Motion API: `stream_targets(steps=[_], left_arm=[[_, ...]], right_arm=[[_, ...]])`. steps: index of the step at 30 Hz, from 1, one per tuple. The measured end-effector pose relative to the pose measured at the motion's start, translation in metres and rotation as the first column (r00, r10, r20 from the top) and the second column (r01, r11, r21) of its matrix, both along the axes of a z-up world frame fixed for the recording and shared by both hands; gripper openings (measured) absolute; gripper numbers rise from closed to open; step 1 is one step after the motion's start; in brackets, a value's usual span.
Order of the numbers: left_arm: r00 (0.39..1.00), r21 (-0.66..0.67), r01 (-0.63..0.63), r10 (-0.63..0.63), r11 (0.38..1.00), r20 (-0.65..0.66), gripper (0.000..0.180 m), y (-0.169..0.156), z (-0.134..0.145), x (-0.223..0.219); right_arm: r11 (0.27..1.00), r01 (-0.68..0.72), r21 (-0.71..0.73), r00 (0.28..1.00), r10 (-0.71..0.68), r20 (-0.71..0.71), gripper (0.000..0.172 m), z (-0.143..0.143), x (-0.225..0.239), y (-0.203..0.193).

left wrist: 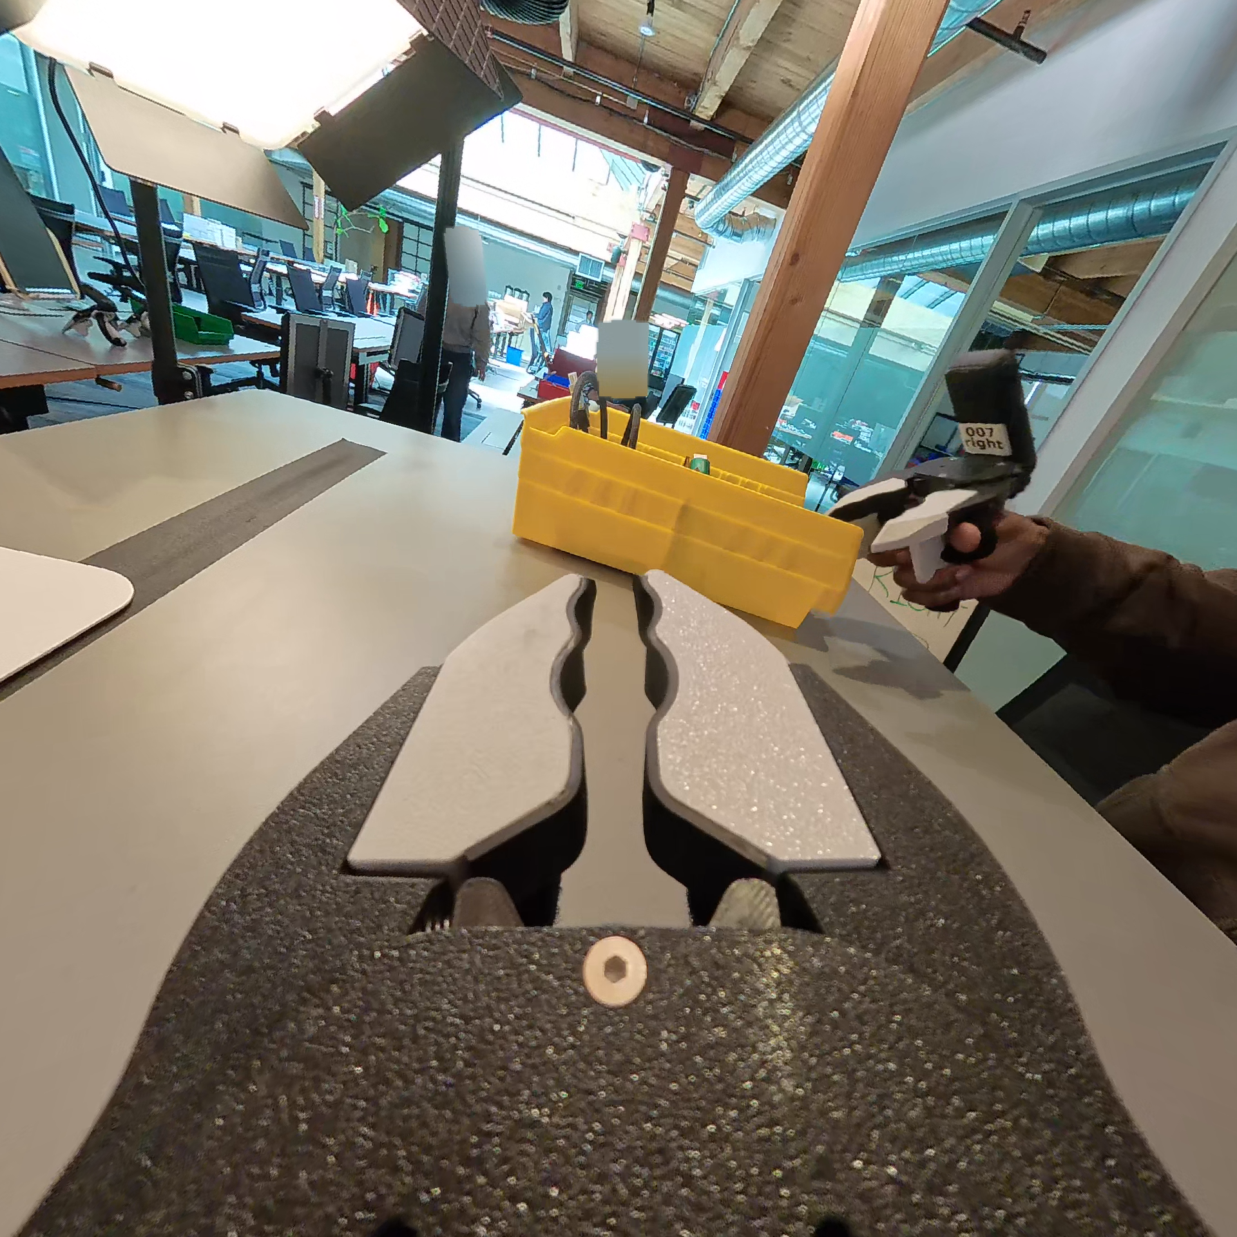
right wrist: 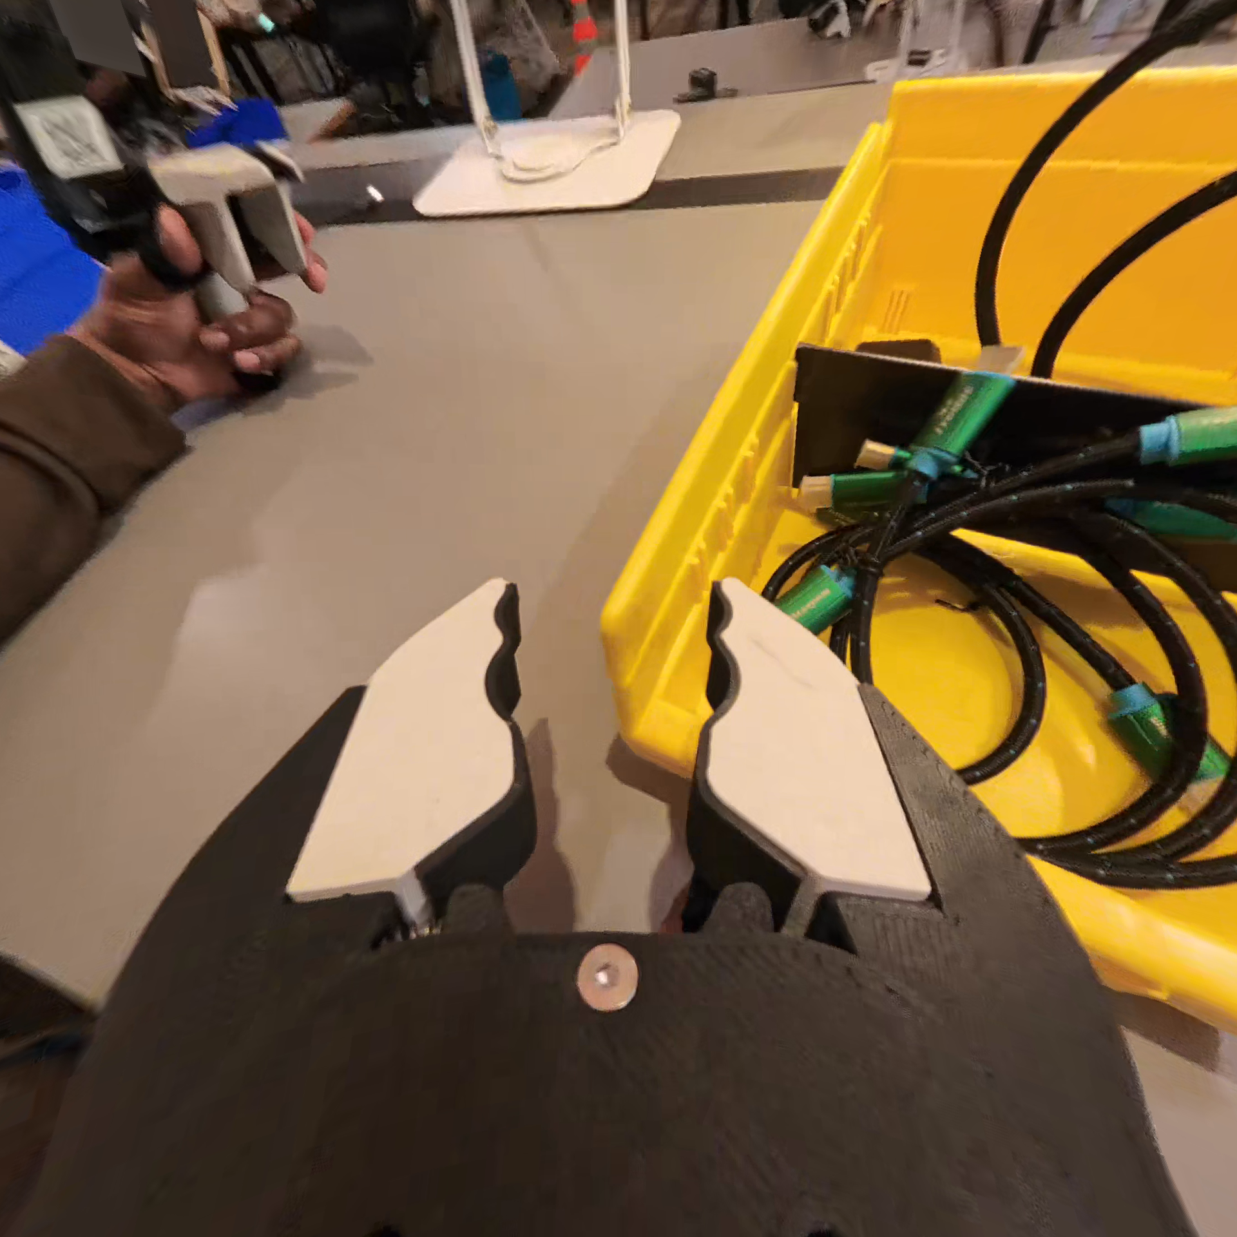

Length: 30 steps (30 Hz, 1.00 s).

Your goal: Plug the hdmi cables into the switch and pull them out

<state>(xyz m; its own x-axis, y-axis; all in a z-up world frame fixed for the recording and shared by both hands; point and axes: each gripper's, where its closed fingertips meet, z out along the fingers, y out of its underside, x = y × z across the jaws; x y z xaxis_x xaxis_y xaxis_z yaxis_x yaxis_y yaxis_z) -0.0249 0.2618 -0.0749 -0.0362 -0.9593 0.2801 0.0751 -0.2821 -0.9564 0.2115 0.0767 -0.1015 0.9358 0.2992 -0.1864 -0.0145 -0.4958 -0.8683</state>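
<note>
Right gripper [right wrist: 612, 602] nearest the lens: fingers spread wide, nothing between them, poised over the near-left corner of the yellow bin [right wrist: 676, 642]. Inside the bin lie coiled black braided cables [right wrist: 1017, 676] with green connectors [right wrist: 813, 599], bundled with ties, and a black divider [right wrist: 870, 408] stands across it. The cables look light, floppy and tangle-prone; the tied part of the coil looks the surest hold. Left gripper [left wrist: 614, 589], near-left over the grey table [left wrist: 301, 602], is only slightly parted and holds nothing.

Quantities: one yellow bin [right wrist: 770, 509] at 2 o'clock on one grey table [right wrist: 468, 401]; two handheld grippers; one white lamp base [right wrist: 549, 167] at 12 o'clock. Black cables with green plugs [right wrist: 964, 482]: several, exact count unreadable.
</note>
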Motion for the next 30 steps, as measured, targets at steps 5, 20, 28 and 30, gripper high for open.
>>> stream_targets(steps=[5, 20, 28, 30], left_arm=[[0.996, 0.032, -0.088, 0.087, 0.996, 0.031, 0.013, 0.004, 0.004, -0.005], [0.878, -0.001, -0.429, 0.417, 0.903, 0.236, 0.015, -0.043, 0.024, -0.055], [0.833, 0.007, -0.52, 0.505, 0.854, 0.226, 0.015, -0.069, 0.024, -0.061], [0.818, 0.016, -0.548, 0.532, 0.836, 0.22, 0.015, -0.069, 0.023, -0.061]], right_arm=[[0.98, 0.177, 0.094, 0.906, -0.2, 0.374, 0.013, -0.017, -0.002, 0.027], [0.971, 0.058, 0.234, 0.94, -0.132, 0.315, 0.014, -0.017, -0.101, 0.064], [0.953, -0.005, 0.302, 0.93, -0.107, 0.352, 0.004, -0.017, -0.129, 0.093], [0.954, 0.015, 0.3, 0.934, -0.121, 0.336, 0.003, -0.017, -0.133, 0.1]])
